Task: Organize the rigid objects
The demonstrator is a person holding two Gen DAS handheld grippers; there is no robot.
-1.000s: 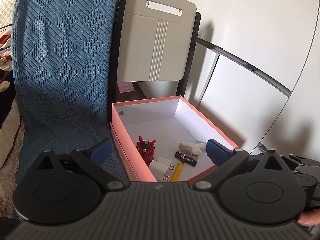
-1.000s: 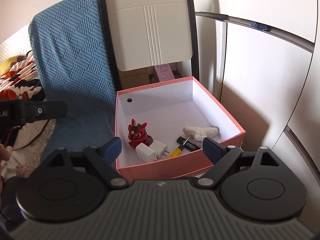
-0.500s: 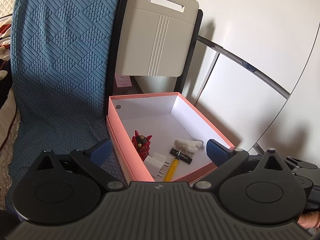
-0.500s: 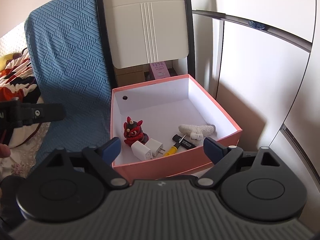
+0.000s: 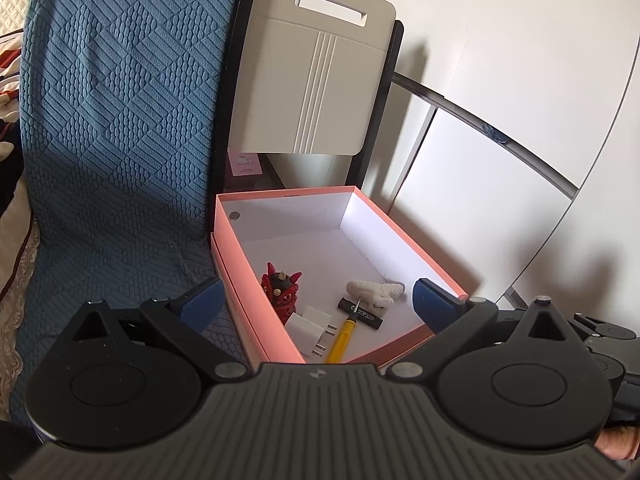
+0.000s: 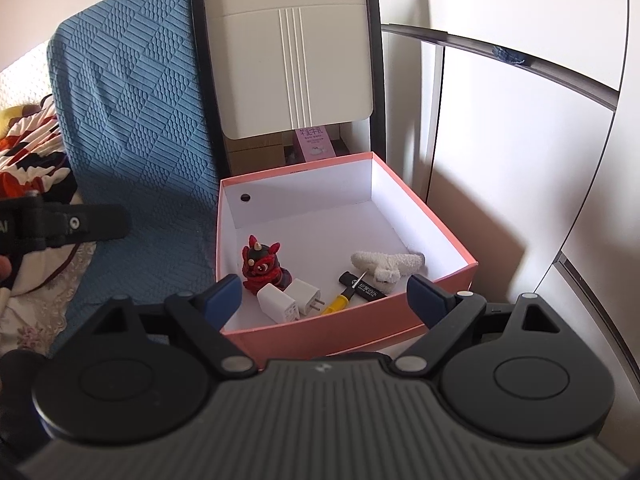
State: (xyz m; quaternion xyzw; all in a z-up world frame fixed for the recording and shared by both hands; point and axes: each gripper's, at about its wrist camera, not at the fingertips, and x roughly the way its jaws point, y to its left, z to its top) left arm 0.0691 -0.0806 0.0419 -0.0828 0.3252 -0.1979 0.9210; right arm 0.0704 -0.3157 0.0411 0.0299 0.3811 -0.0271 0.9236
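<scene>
Along the bottom edge of each wrist view, a black gripper body is seen with its blue-tipped fingers spread wide. The left gripper (image 5: 316, 300) is held fully open with nothing between its fingers, and the right gripper (image 6: 326, 294) is likewise wide open and empty. Just beyond the fingertips, at frame centre, a pink box (image 6: 424, 216) is found, pressed against a blue textured cover (image 5: 120, 120) on the left of the frame. Inside the box, toward its near wall, a red figurine (image 6: 262, 264), two white plug adapters (image 6: 290, 300), a yellow screwdriver (image 5: 342, 338), a black stick (image 6: 362, 286) and a white coral-like piece (image 6: 388, 264) are gathered closely, some touching. A folded white chair (image 6: 292, 52) is propped behind the box.

No item is seen outside the box, so the collecting step is judged largely done, or a rearrangement is about to be begun. For any next pick, a gripper would have to be lowered over the near wall onto one item without the neighbours being nudged.
</scene>
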